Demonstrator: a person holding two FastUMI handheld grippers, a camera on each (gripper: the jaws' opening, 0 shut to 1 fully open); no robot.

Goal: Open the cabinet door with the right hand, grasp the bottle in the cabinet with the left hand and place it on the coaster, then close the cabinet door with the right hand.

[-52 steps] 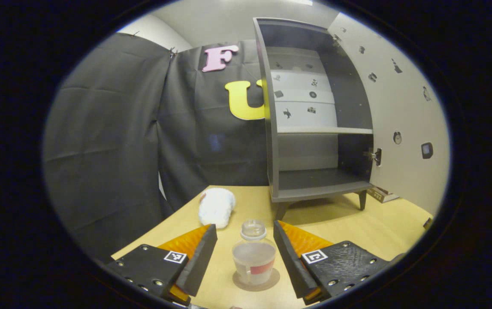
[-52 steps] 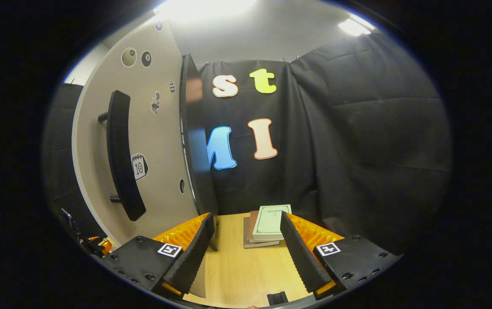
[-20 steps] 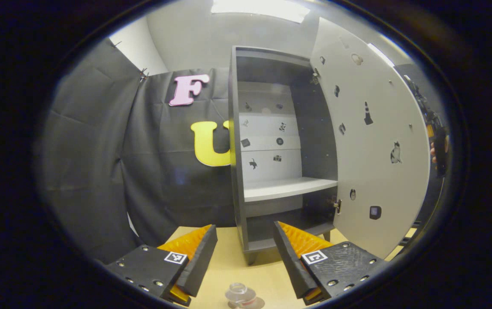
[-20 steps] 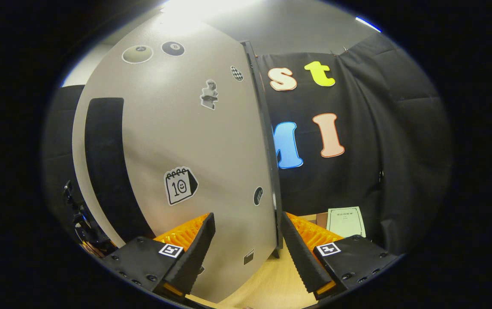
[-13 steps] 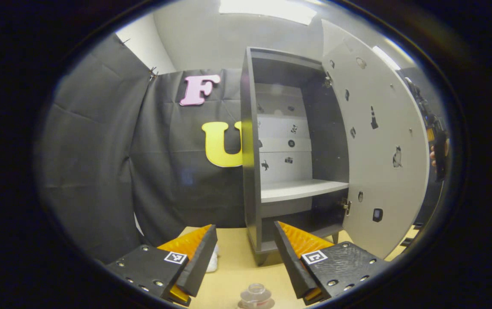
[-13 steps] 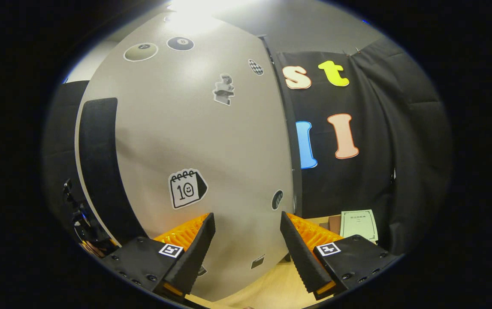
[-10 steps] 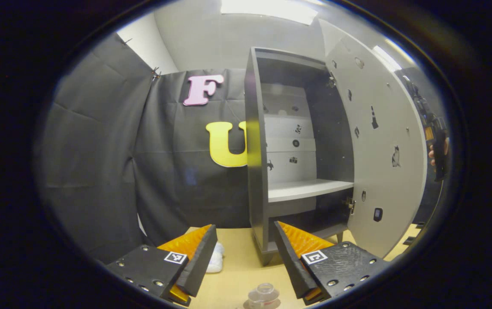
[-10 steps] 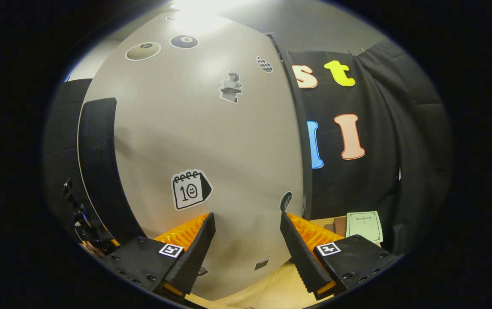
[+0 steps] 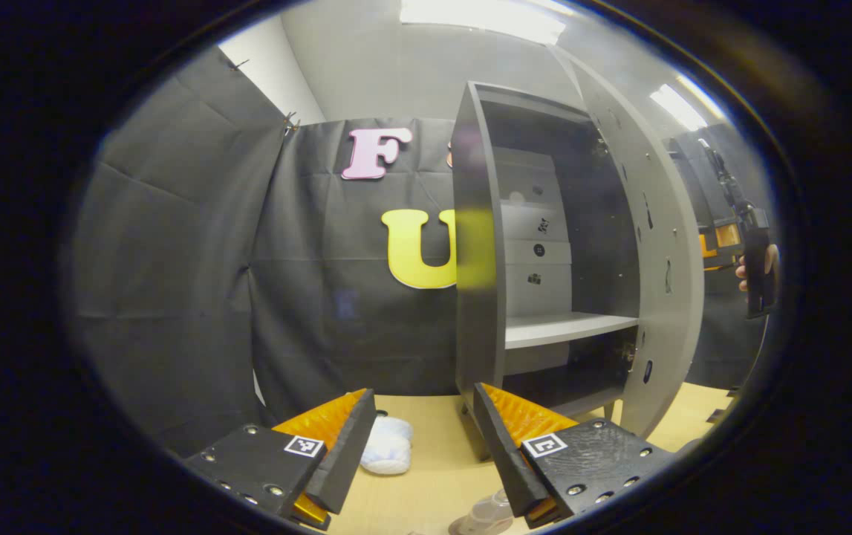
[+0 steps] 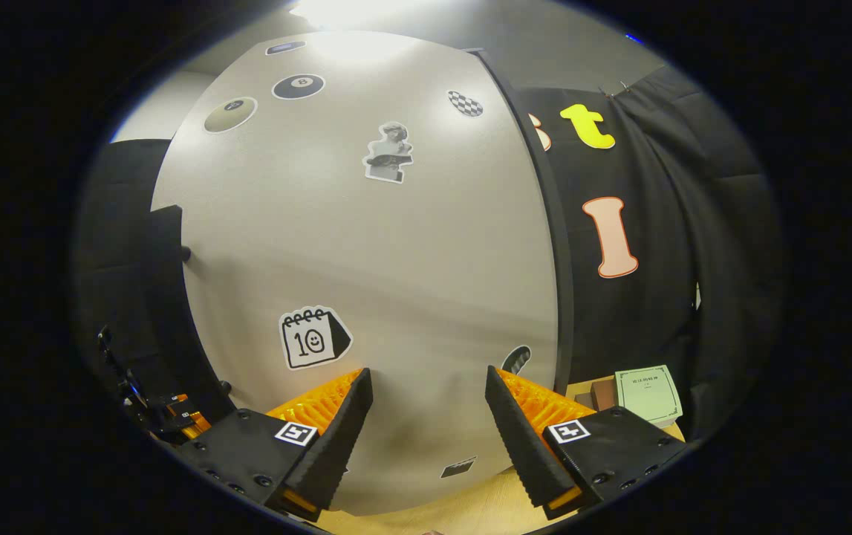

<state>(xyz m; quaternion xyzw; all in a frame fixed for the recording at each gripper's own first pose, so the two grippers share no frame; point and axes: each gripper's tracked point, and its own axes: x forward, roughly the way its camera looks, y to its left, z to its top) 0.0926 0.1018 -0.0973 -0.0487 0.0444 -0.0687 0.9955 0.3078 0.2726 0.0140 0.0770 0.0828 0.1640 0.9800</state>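
In the left gripper view the left tool [image 9: 423, 438] is released, its fingers spread with nothing between them, hanging above the pale wooden worktop [image 9: 426, 483]. The clear plastic bottle [image 9: 486, 514] stands low at the bottom edge of that view, just beside the tool's right finger and apart from it; whether a coaster lies under it cannot be told. A white fluffy cloth [image 9: 388, 453] lies just beyond the left finger. Farther off stands the tall grey cabinet [image 9: 474, 253], its pale grey sticker-dotted door [image 9: 663, 267] partly open. In the right gripper view the right tool [image 10: 429, 427] is released too, its fingers spread right in front of the door's [image 10: 374, 282] outer face; touch cannot be told.
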